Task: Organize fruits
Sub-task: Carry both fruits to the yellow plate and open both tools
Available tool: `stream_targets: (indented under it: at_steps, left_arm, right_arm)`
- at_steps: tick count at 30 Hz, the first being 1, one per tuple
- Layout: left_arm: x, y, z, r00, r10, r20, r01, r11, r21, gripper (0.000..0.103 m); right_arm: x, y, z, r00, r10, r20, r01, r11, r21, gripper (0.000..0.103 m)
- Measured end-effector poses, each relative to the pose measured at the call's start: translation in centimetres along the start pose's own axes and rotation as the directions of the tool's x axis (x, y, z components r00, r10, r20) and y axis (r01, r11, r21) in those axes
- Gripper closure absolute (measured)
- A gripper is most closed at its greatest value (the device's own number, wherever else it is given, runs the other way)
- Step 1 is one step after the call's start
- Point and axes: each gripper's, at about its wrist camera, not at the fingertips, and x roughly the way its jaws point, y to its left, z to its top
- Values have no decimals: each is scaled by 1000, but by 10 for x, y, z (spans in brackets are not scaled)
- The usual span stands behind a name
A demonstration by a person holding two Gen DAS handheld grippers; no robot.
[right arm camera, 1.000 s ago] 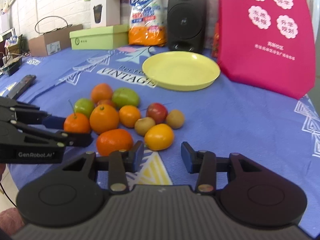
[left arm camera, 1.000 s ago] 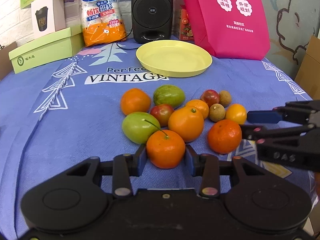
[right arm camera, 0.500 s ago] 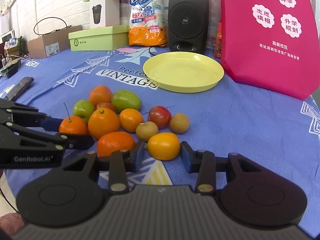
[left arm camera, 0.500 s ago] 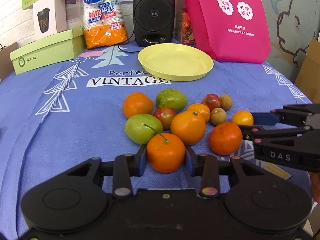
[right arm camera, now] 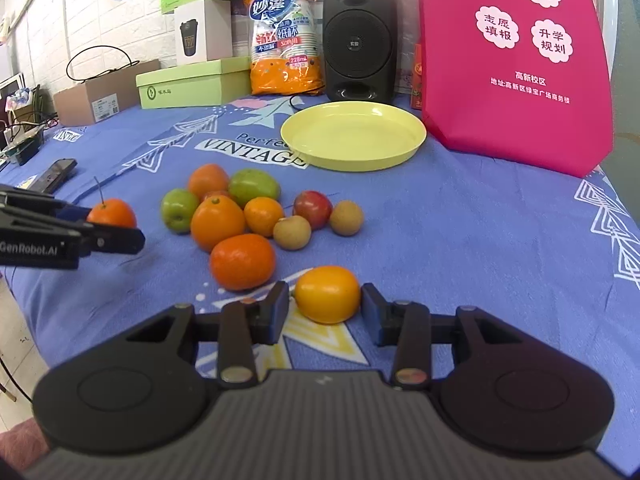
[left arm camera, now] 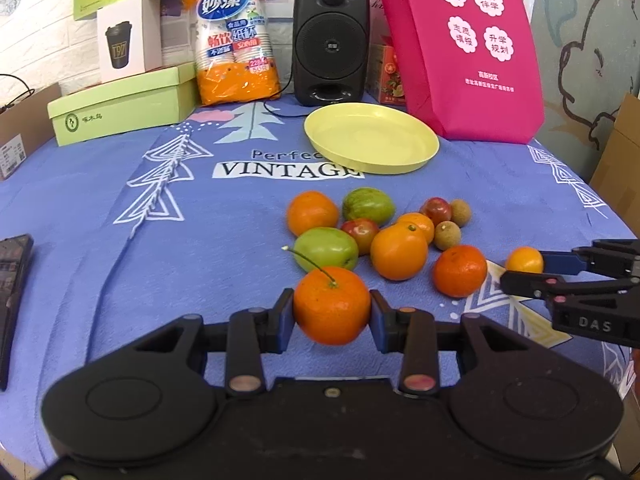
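My left gripper (left arm camera: 332, 310) is shut on an orange tangerine with a thin stem (left arm camera: 332, 300), held a little clear of the cloth and nearer than the pile. My right gripper (right arm camera: 326, 306) is shut on a small yellow-orange fruit (right arm camera: 327, 292), also apart from the pile. Each gripper shows in the other's view, the left gripper (right arm camera: 114, 224) at the left edge and the right gripper (left arm camera: 524, 268) at the right edge. The pile of several fruits (left arm camera: 398, 252) lies on the blue cloth: oranges, green fruits, red ones and small brown ones. Behind it sits an empty yellow plate (left arm camera: 372, 142).
Along the back stand a black speaker (left arm camera: 331, 40), a pink bag (left arm camera: 472, 52), a pack of paper cups (left arm camera: 236, 44) and a green box (left arm camera: 120, 104). A dark phone (left arm camera: 12, 280) lies at the table's left edge. Cardboard boxes stand off both sides.
The right gripper's fingers came around the yellow-orange fruit and closed on it. Both grippers drew back from the pile, each taking its fruit along.
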Motion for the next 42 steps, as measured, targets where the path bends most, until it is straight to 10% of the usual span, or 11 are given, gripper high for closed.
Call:
stream_targets:
  at_steps: [13,22,32,42]
  left_arm:
    - [28,1,68,999,-12,44,10,999,47,66]
    - [121,-7,144,999,-49,0,49,996,70,66]
    - [208,-4,159,995,-17,-96,24,997,73,65]
    - [180,-2,156,998,27,-50,-22,994,110,39]
  right_arm:
    - [7,-12,61,995,-10,97,14,999,-46,64]
    - [90,-36,124,997,-5,71,11,997,-79,64]
    - [167,-51,137,1000,17,-13,-18,998,-61,64]
    - [160,-55,137,1000,-11,7,11,999,-52,61]
